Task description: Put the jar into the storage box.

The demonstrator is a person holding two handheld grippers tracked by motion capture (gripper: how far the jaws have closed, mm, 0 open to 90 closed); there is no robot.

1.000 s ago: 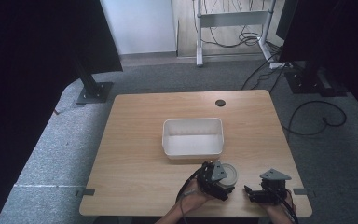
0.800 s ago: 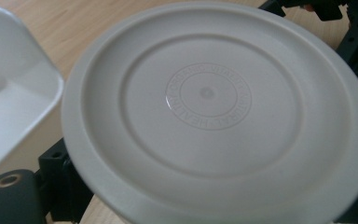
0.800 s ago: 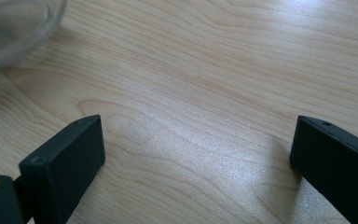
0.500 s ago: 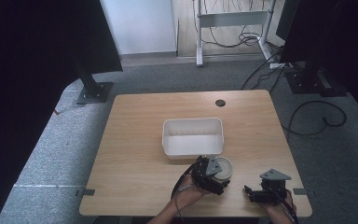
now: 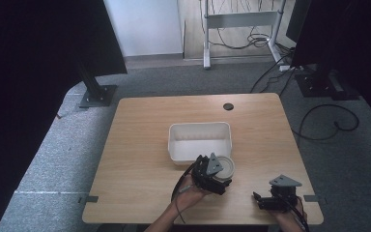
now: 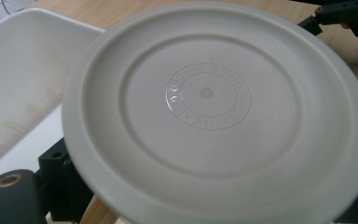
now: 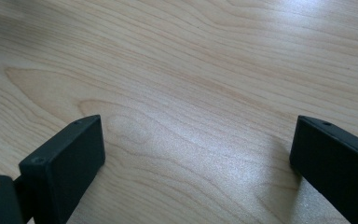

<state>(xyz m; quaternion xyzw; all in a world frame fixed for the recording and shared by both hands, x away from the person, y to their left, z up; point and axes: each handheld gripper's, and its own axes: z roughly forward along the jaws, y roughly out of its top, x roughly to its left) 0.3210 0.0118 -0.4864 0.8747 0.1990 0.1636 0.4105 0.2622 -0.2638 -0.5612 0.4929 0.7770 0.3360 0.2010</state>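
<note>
Left gripper (image 5: 211, 175) is clamped on the round lid (image 6: 214, 112), carrying it just beside the white bin's (image 5: 200, 141) near wall; lifting looks done, placing remains. Right gripper (image 5: 275, 199), jaws apart, idles well apart from the bin.

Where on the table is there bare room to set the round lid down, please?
The table lies bare left of the white bin, behind it up to the dark grommet, and to its right. The front edge is crowded: left gripper holding the lid, right gripper.
</note>
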